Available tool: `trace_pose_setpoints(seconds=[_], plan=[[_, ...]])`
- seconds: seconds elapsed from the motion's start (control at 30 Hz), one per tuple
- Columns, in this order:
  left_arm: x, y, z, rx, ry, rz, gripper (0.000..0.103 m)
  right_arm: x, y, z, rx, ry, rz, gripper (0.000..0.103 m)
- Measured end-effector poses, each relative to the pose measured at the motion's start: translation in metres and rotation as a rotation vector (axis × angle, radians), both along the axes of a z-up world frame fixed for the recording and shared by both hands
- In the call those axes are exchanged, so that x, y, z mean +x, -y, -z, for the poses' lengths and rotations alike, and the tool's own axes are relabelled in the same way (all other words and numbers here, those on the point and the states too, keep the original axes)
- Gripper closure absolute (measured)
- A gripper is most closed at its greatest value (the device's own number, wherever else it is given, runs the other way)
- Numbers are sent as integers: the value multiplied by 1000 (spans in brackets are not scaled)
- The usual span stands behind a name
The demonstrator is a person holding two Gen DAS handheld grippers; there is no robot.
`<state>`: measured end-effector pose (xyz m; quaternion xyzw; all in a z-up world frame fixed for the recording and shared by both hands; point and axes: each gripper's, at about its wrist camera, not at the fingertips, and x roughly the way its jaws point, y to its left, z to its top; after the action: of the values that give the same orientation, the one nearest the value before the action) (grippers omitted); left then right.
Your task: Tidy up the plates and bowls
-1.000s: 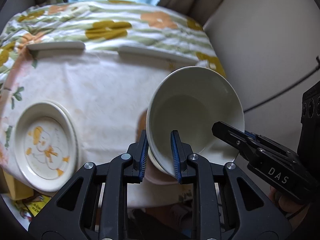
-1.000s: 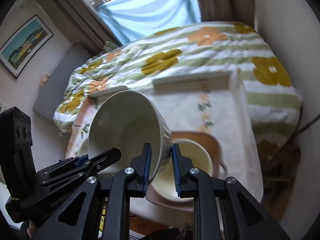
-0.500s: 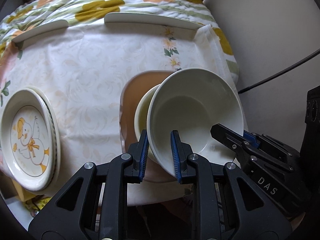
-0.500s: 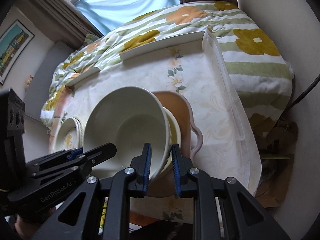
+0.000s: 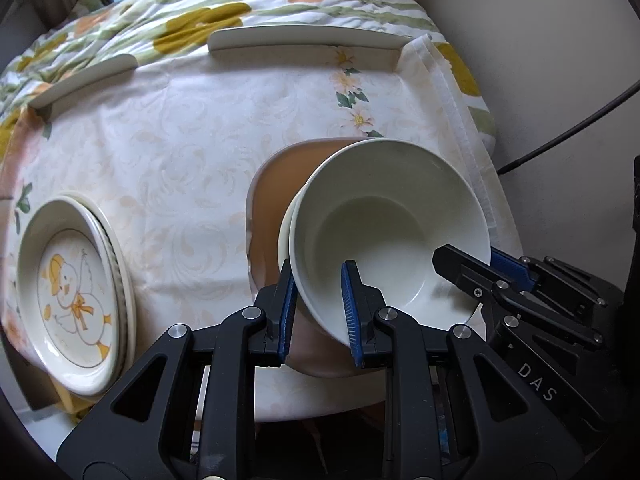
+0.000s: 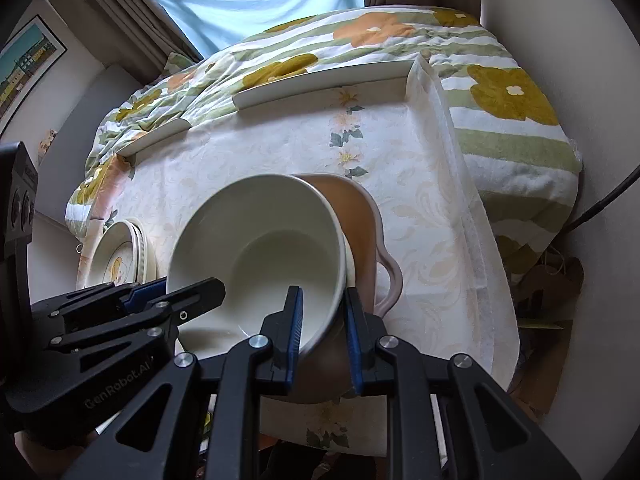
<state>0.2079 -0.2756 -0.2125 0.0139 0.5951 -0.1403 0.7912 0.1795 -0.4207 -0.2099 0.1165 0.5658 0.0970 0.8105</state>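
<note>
A white bowl [image 5: 384,232] is held by both grippers at its rim. My left gripper [image 5: 318,304] is shut on its left rim; my right gripper [image 6: 322,316] is shut on its right rim, and each shows in the other's view [image 5: 480,264] [image 6: 188,292]. The white bowl [image 6: 260,256] sits low, nested over a cream bowl [image 5: 286,232] whose edge peeks out beside it [image 6: 350,264]. Both are on a brown-pink handled dish [image 5: 272,196] [image 6: 360,216]. A stack of plates with a duck picture [image 5: 72,296] [image 6: 116,264] lies at the table's left.
The table has a white floral cloth [image 5: 180,152] with raised white rails [image 5: 304,38] at its far edge. A flowered blanket [image 6: 360,36] lies beyond. A wall and a black cable [image 5: 568,136] are to the right. The table's near edge is just below the dish.
The white bowl went from tilted and lifted to lower and more level, down onto the cream bowl. Both grippers moved down with it and kept hold.
</note>
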Motion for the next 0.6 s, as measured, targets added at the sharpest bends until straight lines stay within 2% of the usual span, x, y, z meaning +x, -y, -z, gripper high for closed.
trace_pose_setpoints(seconds=[0.13, 0.6], plan=[[0, 4, 1, 53, 27, 14, 83, 0, -1, 0, -1, 1, 2, 84], [-2, 1, -2, 35, 42, -1, 84, -1, 2, -6, 14, 18, 8, 84]])
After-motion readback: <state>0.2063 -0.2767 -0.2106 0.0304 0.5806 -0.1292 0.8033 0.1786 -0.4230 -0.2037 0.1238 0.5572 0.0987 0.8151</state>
